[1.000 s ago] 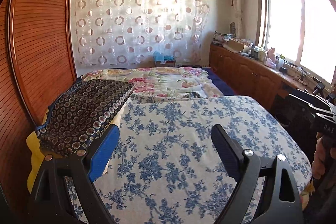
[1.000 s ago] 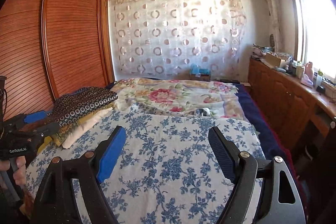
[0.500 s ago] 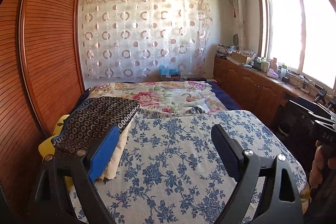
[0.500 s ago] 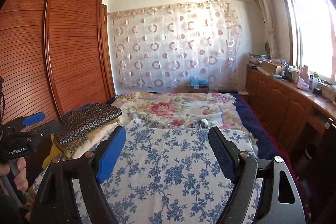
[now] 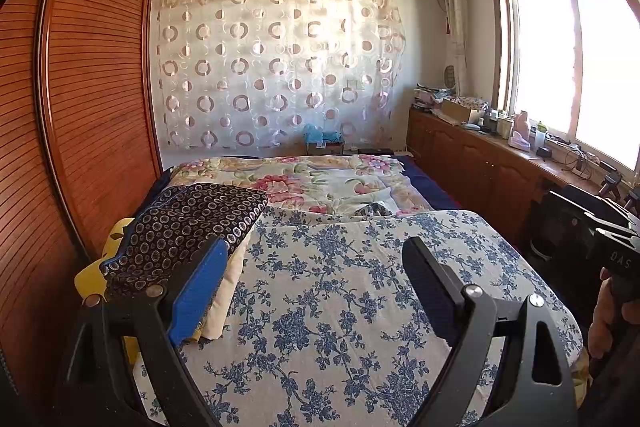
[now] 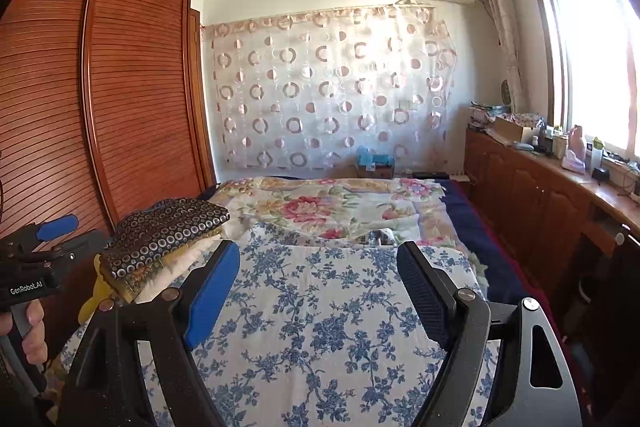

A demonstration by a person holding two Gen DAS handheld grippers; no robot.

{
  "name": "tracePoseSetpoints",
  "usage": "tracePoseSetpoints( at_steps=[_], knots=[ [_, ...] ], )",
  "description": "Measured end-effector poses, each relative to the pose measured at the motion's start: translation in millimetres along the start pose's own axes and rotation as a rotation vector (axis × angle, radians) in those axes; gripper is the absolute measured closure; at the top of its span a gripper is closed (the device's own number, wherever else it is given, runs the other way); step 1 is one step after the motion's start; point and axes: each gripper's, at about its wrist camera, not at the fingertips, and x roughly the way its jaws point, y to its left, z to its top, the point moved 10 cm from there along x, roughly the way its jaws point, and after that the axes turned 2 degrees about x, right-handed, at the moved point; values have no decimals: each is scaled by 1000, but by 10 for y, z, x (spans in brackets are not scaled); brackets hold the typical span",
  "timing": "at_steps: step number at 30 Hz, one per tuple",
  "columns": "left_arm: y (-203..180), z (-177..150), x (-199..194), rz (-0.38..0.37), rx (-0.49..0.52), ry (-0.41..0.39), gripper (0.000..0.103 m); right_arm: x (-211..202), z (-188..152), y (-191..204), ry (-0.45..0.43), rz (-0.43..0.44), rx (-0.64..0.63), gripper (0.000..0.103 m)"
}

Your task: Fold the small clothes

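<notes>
A folded dark garment with a ring pattern (image 5: 188, 227) lies on top of a stack of folded cream and yellow clothes (image 5: 230, 287) at the left edge of the bed; it also shows in the right wrist view (image 6: 164, 235). My left gripper (image 5: 316, 267) is open and empty, held above the blue-flowered sheet (image 5: 340, 307), just right of the stack. My right gripper (image 6: 318, 271) is open and empty above the same sheet (image 6: 320, 327). Each gripper shows at the edge of the other's view.
A flowered quilt (image 5: 304, 183) covers the far half of the bed. A wooden wardrobe (image 5: 92, 99) stands along the left. Low wooden cabinets with clutter (image 5: 480, 155) run along the right under the window. A curtain (image 5: 276, 67) hangs on the back wall.
Both grippers have lifted and tilted upward, away from the bed, so more wall and ceiling shows. Both stay open and empty. The stack has not moved.
</notes>
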Motion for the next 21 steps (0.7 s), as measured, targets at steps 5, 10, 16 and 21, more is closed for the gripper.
tracePoseSetpoints(
  at_steps=[5,10,16,21],
  knots=[
    [2,1,-6,0,-1,0,13,8,16,-14,0,-1,-1,21],
    [-6,2,-1,0,-1,-1,13,18,19,-34,-1,-2,-4,21],
    [-8,1,-2,1,0,0,13,33,15,-71,0,3,-6,21],
    [-12,2,-2,1,-1,0,13,42,20,-84,-1,5,-6,21]
  ],
)
